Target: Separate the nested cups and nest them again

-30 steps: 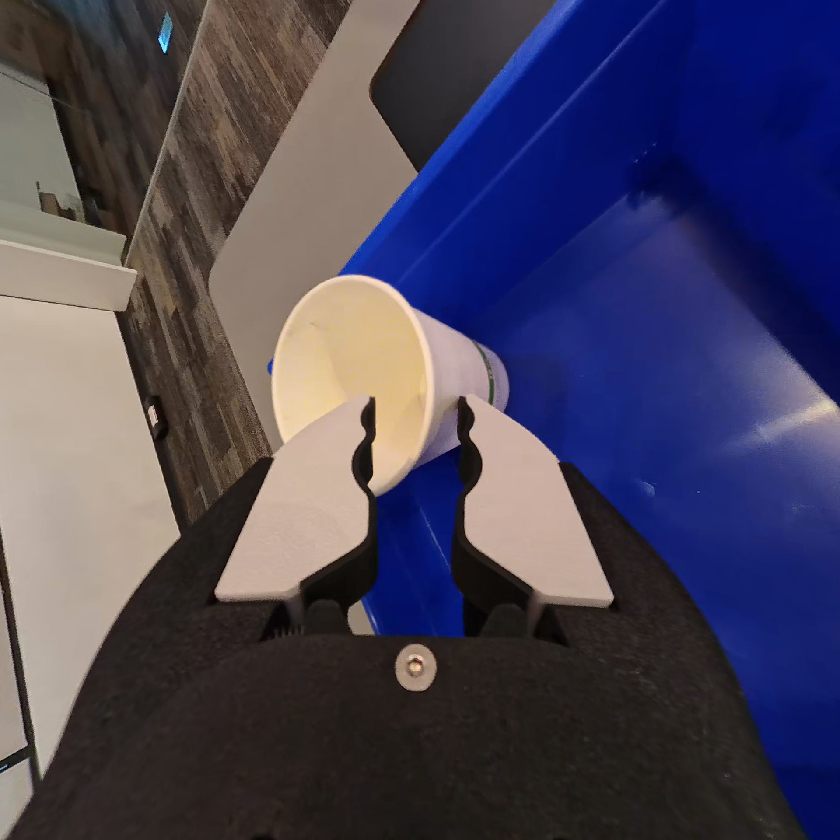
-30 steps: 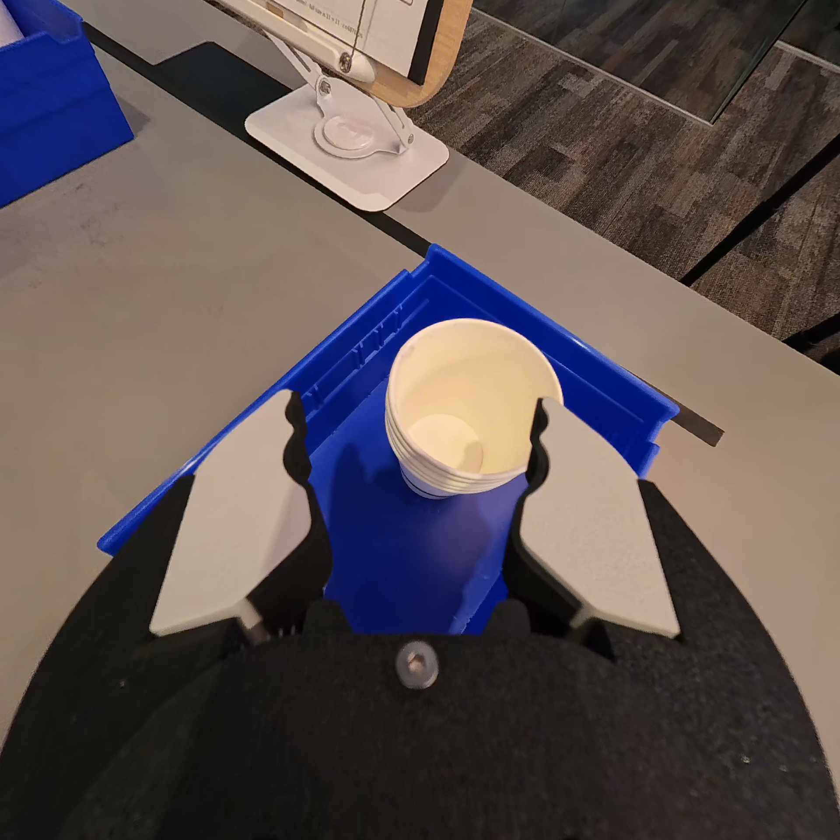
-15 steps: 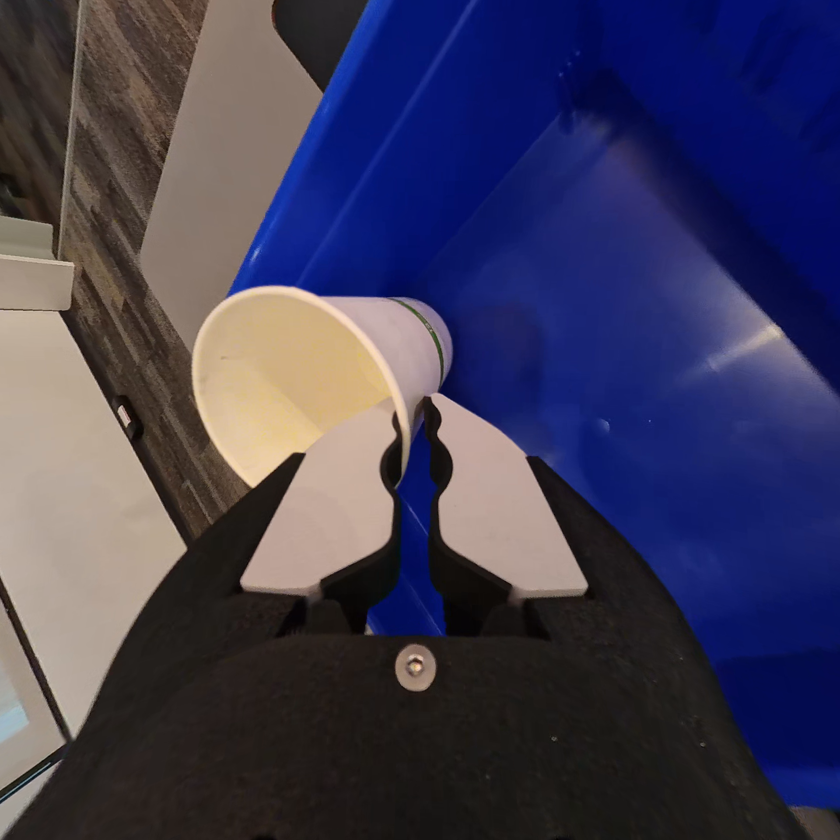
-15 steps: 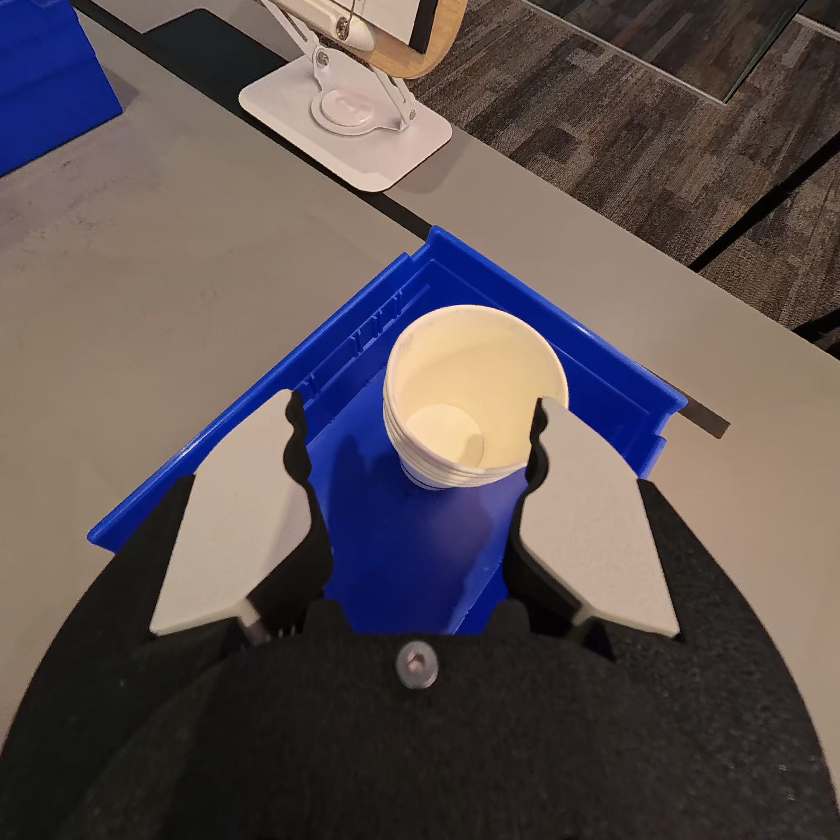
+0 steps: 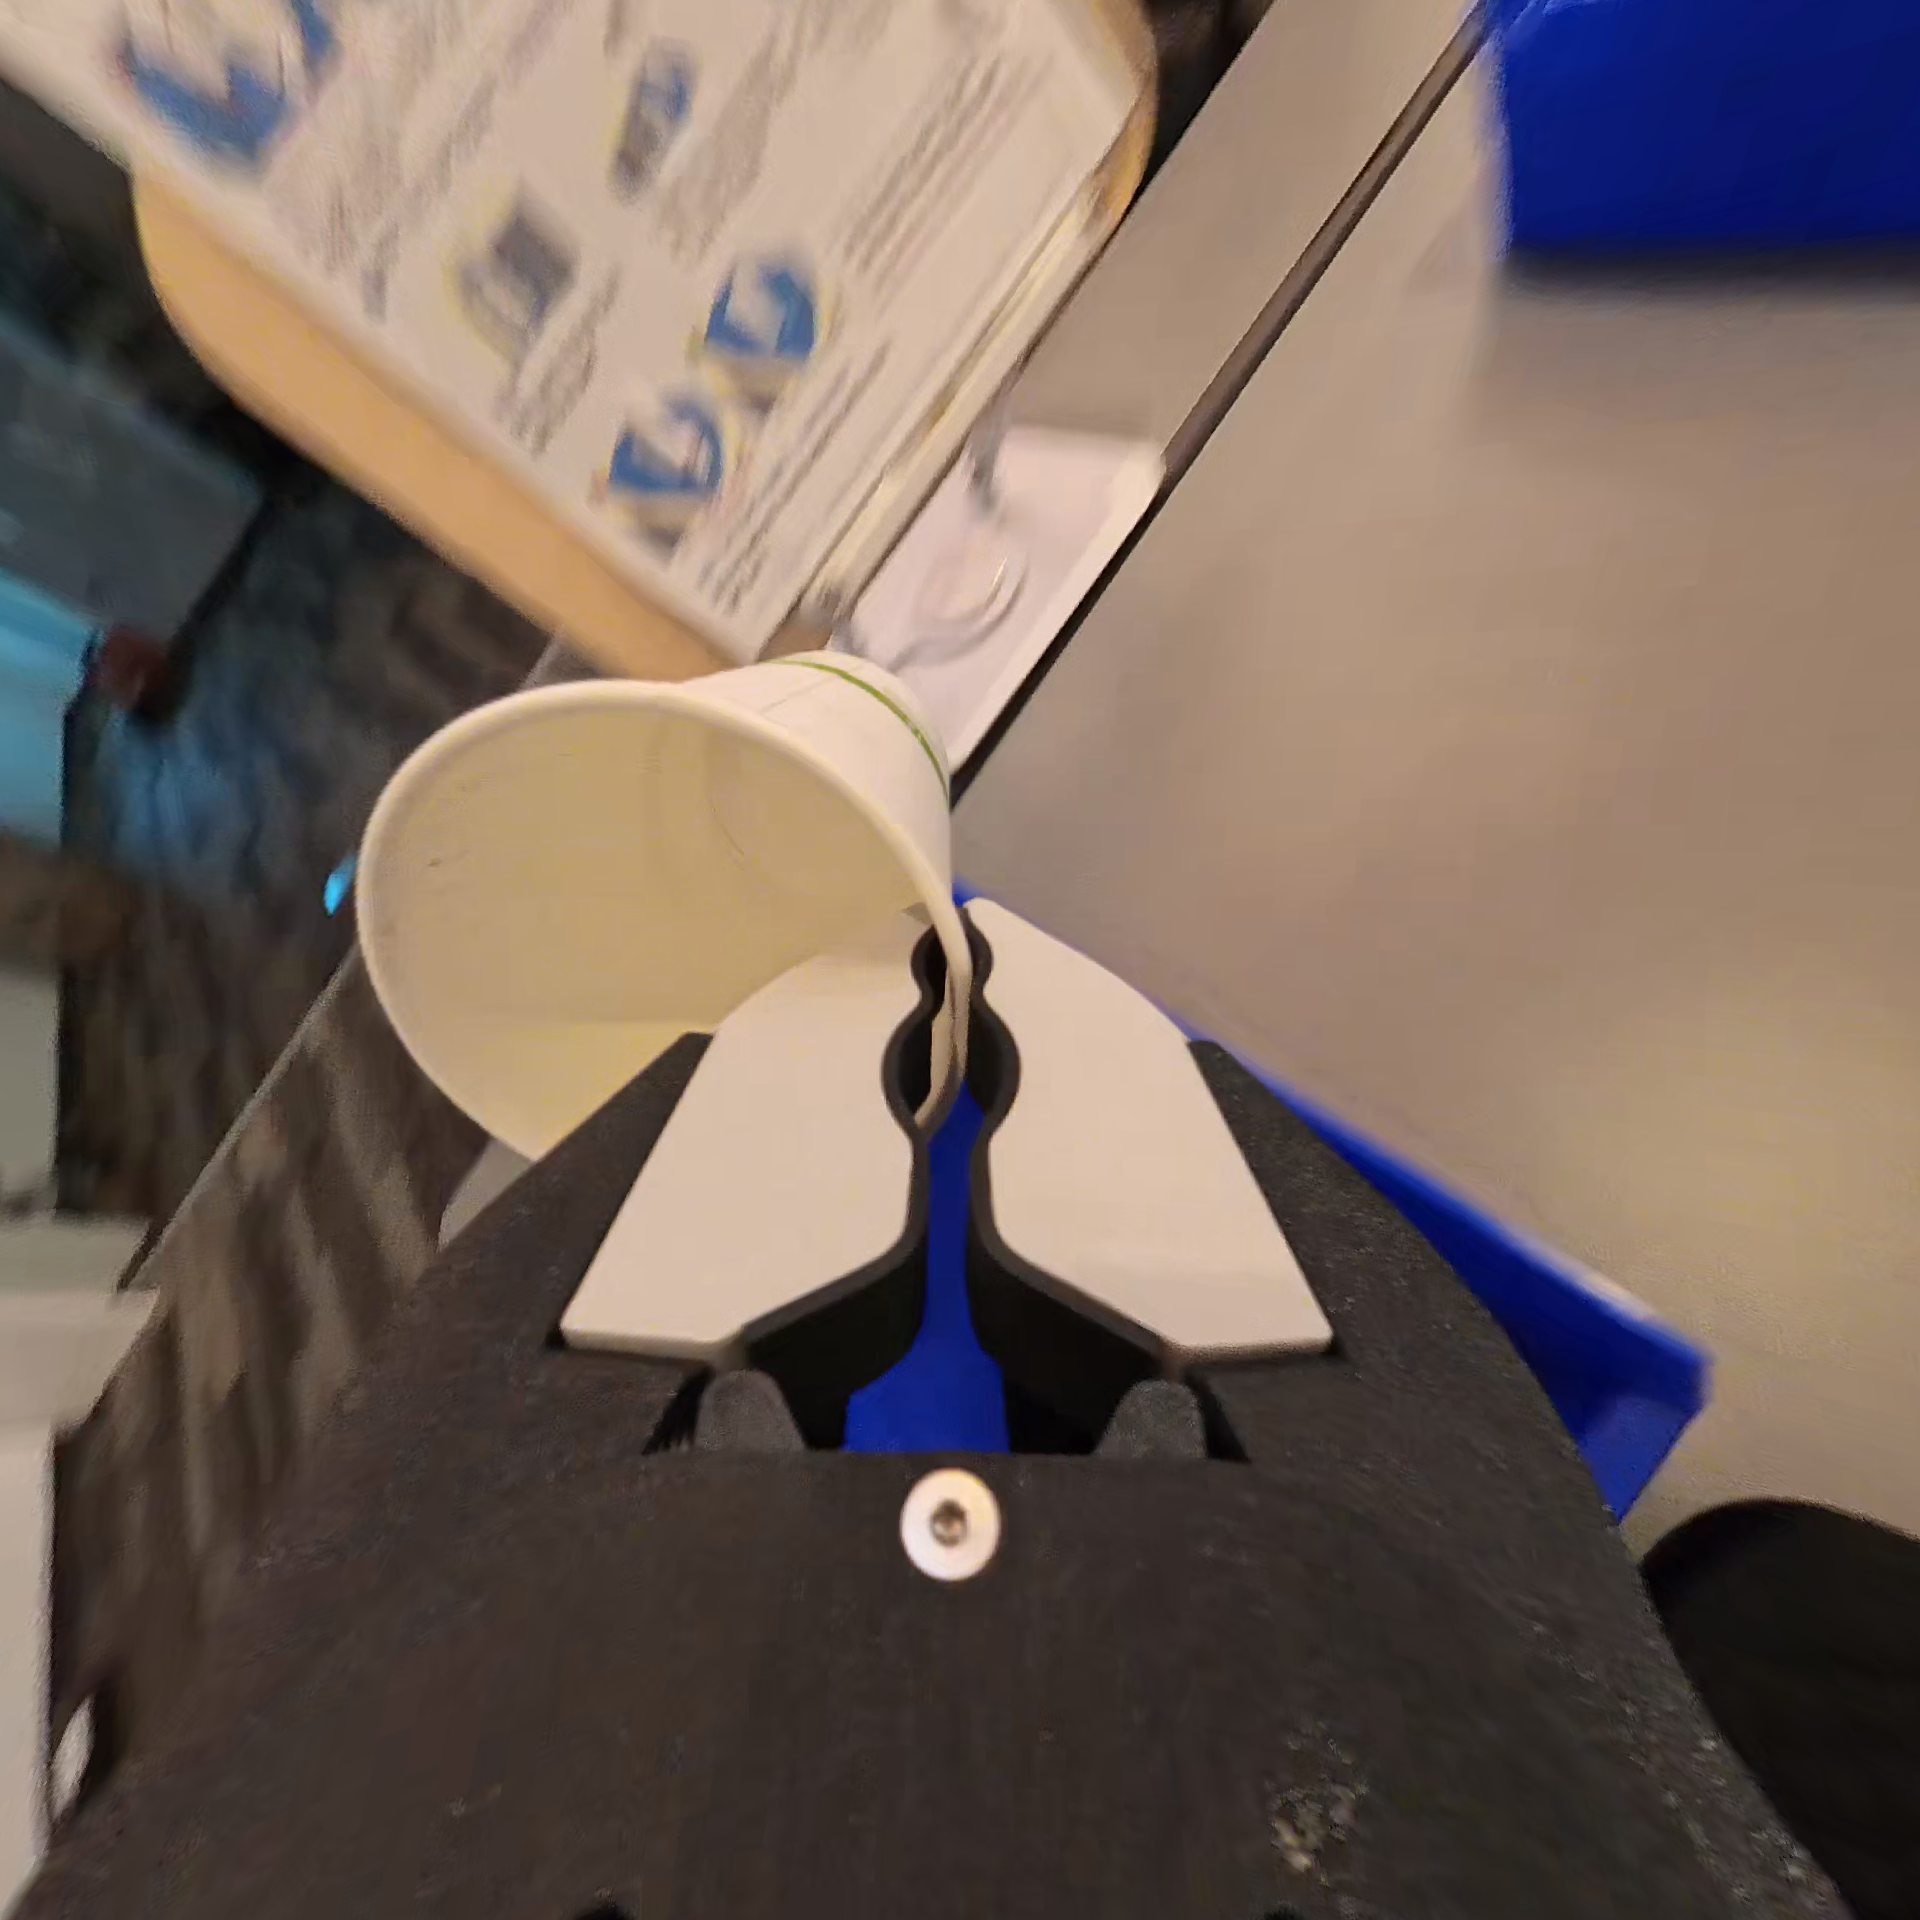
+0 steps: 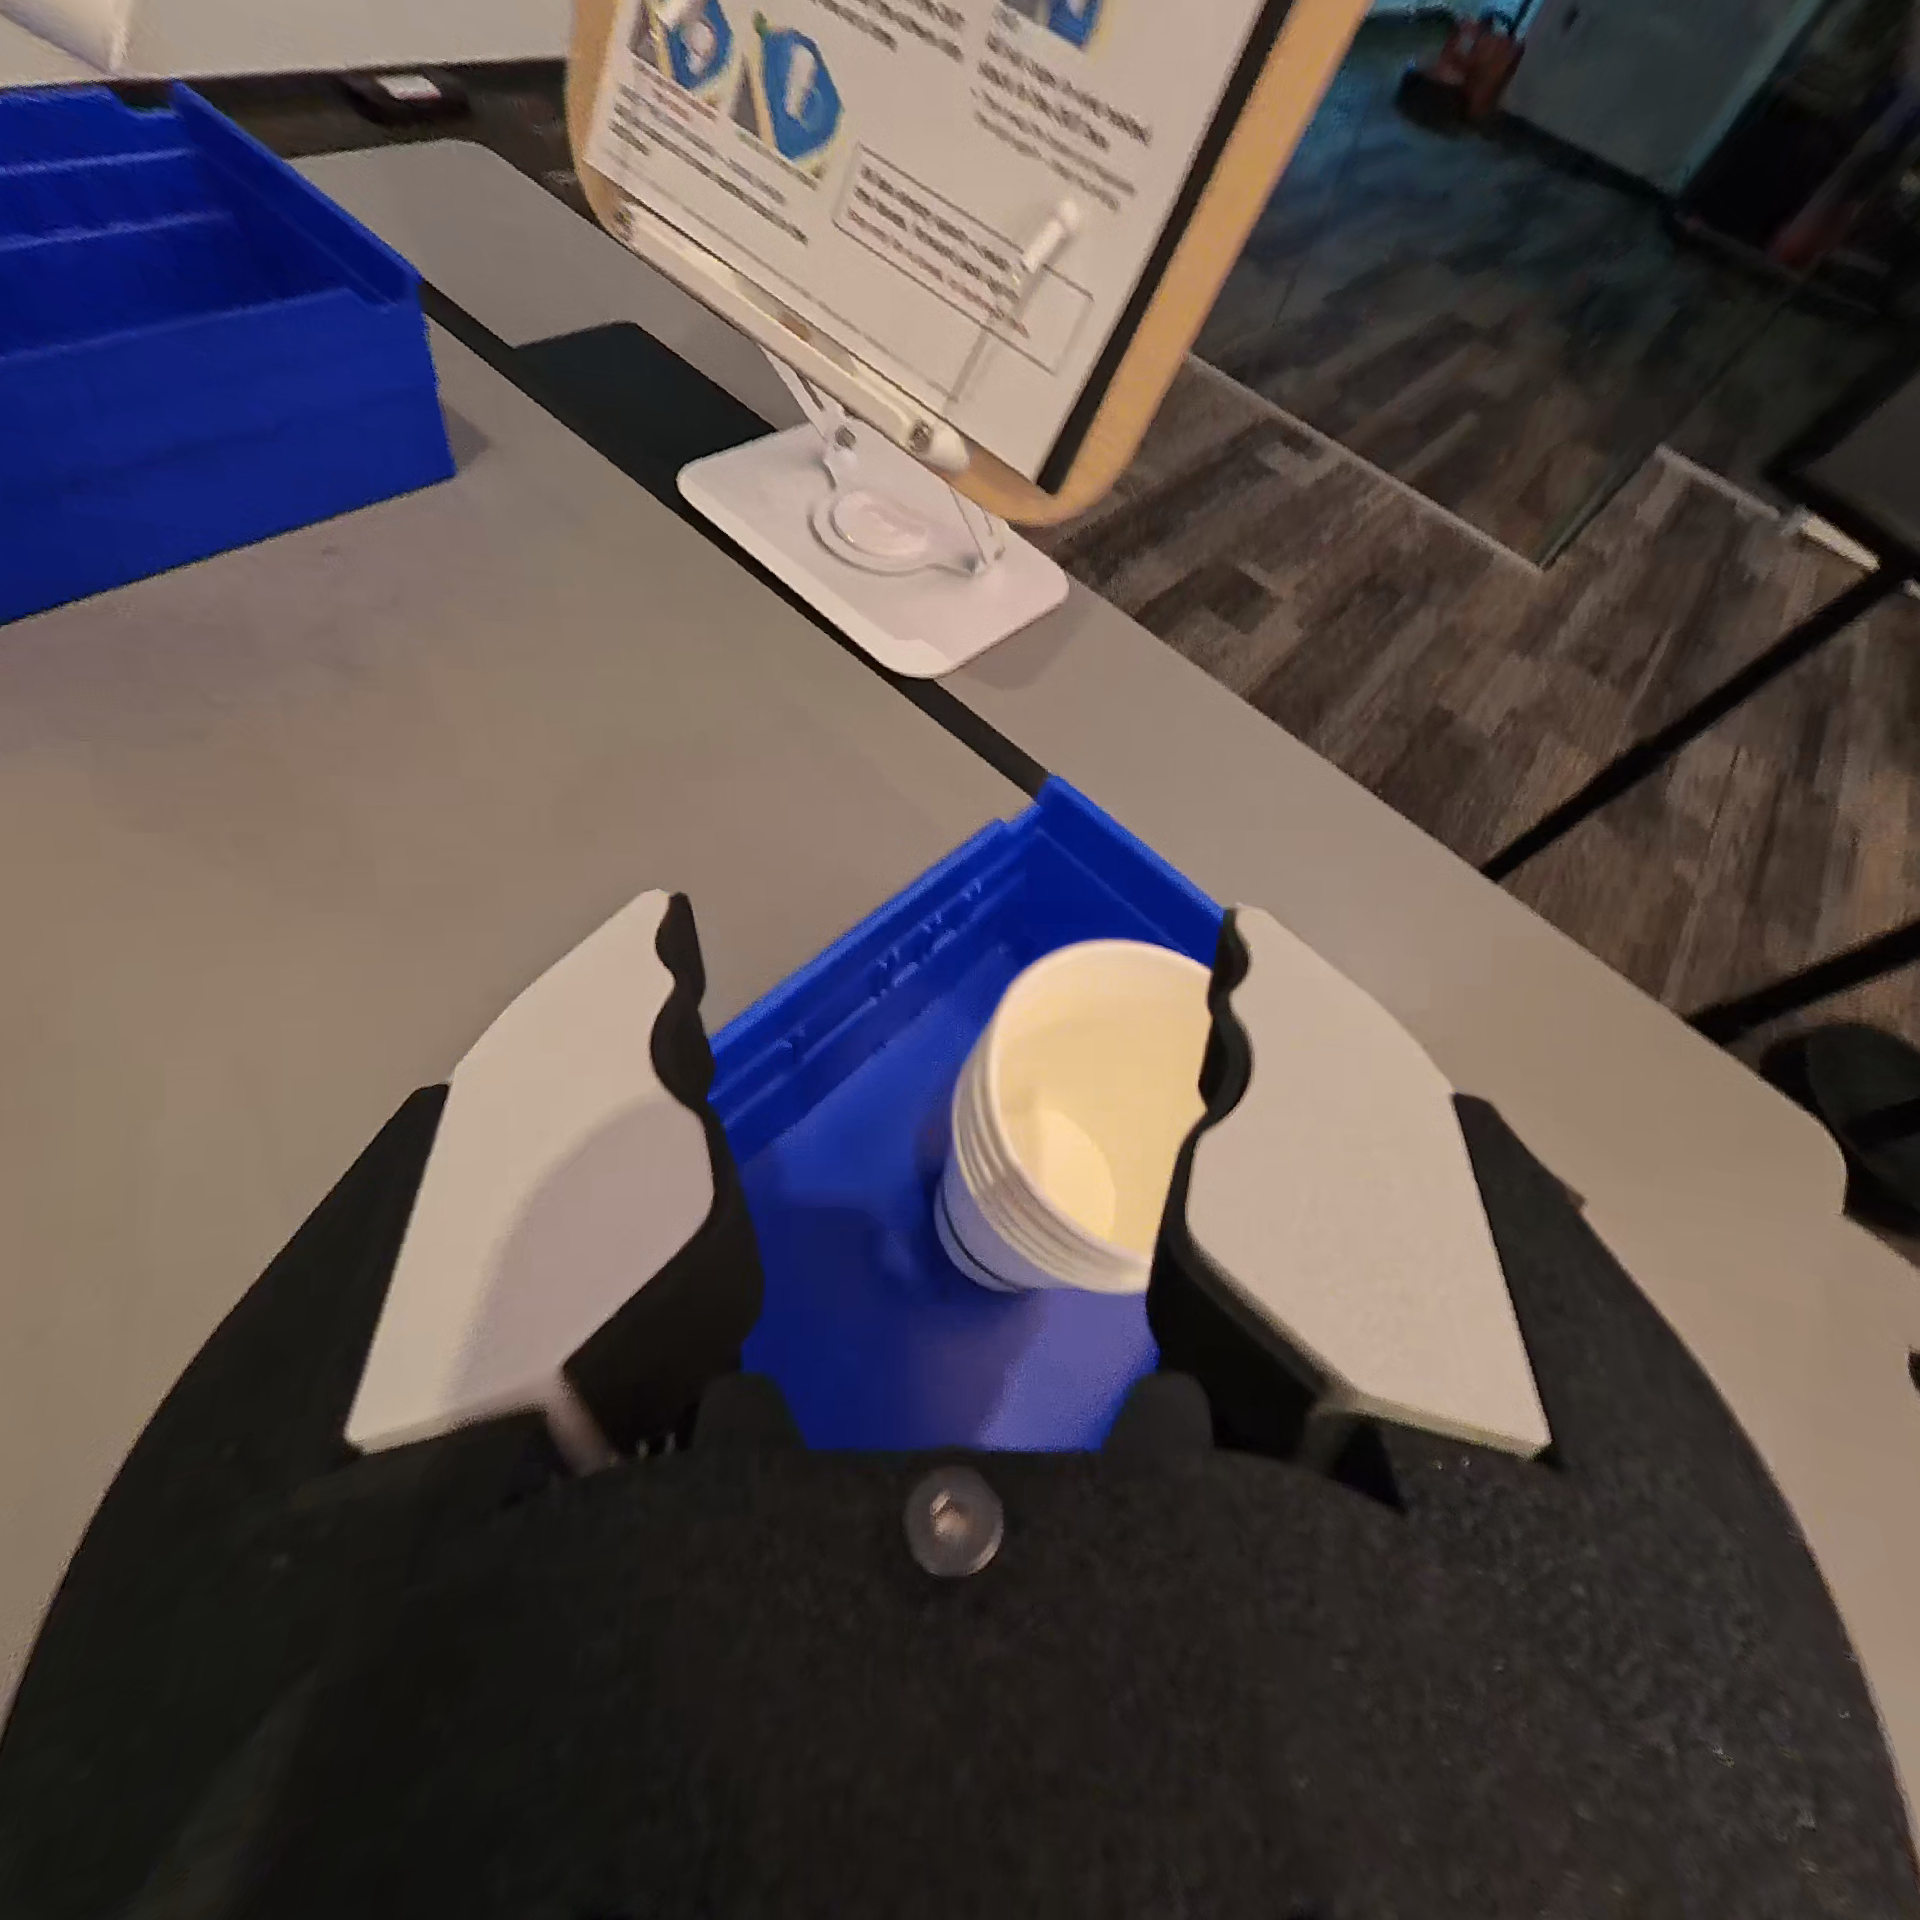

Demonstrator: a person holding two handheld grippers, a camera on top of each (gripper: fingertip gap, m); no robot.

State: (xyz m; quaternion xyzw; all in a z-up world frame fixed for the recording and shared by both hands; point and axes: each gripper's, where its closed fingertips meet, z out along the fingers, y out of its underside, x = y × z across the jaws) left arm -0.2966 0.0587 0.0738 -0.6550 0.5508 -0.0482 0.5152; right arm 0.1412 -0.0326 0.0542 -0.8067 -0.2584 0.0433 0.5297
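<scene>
My left gripper (image 5: 951, 997) is shut on the rim wall of a single white paper cup (image 5: 644, 883) with a thin green line near its base. It holds the cup tilted in the air, mouth toward the camera, above the edge of a blue bin (image 5: 1455, 1247). In the right wrist view a stack of several nested white cups (image 6: 1070, 1132) stands in a blue bin (image 6: 914, 1039). My right gripper (image 6: 951, 997) is wide open above that bin. Its right finger (image 6: 1351, 1143) is close to the stack's rim, and the pads do not press on it.
A grey table (image 6: 364, 779) carries the bins. A sign board on a white stand (image 6: 883, 520) is at the table's far edge; it also shows blurred in the left wrist view (image 5: 623, 312). A second blue bin (image 6: 187, 343) stands far left. Wood floor lies beyond the table.
My left fingers closed on the cup's rim wall and lifted the cup up out of the blue bin. My right gripper stayed open and drew back from the stack, which now sits at its right finger.
</scene>
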